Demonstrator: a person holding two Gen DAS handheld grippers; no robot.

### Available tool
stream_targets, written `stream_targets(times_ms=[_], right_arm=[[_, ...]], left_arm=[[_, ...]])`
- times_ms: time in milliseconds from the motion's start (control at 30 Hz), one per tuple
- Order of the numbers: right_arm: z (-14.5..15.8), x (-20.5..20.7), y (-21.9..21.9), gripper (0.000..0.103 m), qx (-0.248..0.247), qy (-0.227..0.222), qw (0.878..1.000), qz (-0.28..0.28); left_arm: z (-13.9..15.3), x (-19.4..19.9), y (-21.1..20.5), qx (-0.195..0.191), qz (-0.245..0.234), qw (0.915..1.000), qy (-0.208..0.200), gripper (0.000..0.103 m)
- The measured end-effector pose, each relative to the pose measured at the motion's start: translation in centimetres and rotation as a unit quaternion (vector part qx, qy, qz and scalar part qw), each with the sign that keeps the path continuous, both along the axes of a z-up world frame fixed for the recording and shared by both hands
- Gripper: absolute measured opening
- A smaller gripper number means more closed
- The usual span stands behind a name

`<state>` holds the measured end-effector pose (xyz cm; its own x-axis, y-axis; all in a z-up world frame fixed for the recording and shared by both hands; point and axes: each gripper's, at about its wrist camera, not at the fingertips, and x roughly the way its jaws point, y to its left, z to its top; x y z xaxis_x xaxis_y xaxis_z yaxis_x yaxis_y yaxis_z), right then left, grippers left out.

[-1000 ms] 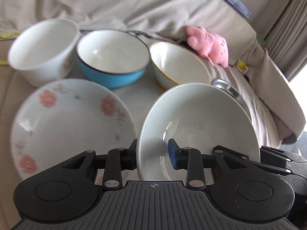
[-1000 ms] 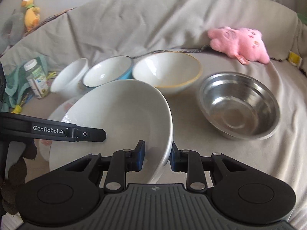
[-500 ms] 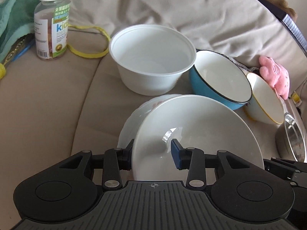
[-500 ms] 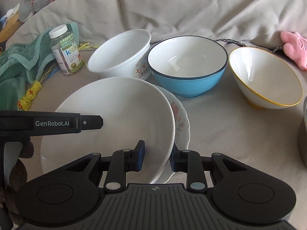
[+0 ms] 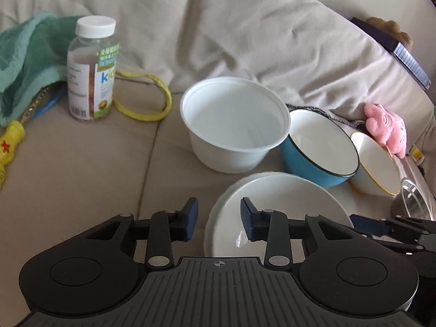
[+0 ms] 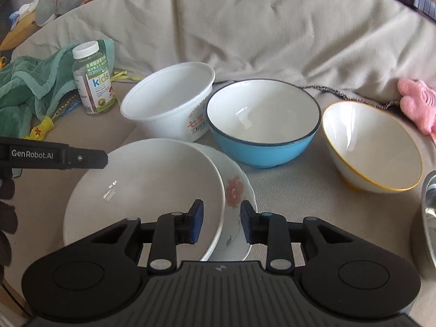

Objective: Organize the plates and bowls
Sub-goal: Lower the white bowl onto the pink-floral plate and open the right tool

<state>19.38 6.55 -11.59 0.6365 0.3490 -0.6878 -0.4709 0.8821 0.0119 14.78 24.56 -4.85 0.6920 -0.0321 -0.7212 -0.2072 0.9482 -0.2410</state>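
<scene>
Beige cloth-covered couch seat (image 6: 313, 190) under everything, its cushion back filling the top of both views. Open fabric lies at lower left of my left view, and between the blue bowl and the plates in my right view.

My left gripper (image 5: 218, 219) is released, jaws apart, straddling the left rim of the plain white shallow plate (image 5: 275, 204). My right gripper (image 6: 221, 222) is released too, jaws spread either side of that plate's right rim, not pinching it. The plate (image 6: 144, 190) sits on the flower-patterned white plate (image 6: 235, 190), shifted left so the floral rim shows at right.

Behind them, a row: white plastic tub (image 6: 170, 103) touching the blue enamel bowl with dark rim (image 6: 263, 120), then the white bowl with yellow rim (image 6: 373, 147) apart at right. All three look empty. A steel bowl's edge (image 6: 429, 218) shows at far right.

Upper left: vitamin bottle with white cap (image 6: 92, 79), green towel (image 6: 30, 87). Pink plush toy (image 6: 417, 100) at right edge.
</scene>
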Motion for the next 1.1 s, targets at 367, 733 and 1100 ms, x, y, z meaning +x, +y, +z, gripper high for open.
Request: stream_targets(times_ms=[367,733,1100], right_arm=[[-1.9,2.5,-3.6,0.054,0.104,0.121,0.986,-0.055],[-3.1,3.3,-2.4,0.047,0.118,0.166,0.978,-0.045],[-2.7,2.5,-6.8,0.045,0.137,0.17,0.973,-0.075]], left_arm=[[-5.9,1.9,3.3,-0.147,0.014,0.986,0.078,0.04],[-5.9,3.1,1.6,-0.134,0.014,0.9852,0.106,0.041],[-5.2,4.6,-2.6,-0.134,-0.032,0.982,0.129,0.053]])
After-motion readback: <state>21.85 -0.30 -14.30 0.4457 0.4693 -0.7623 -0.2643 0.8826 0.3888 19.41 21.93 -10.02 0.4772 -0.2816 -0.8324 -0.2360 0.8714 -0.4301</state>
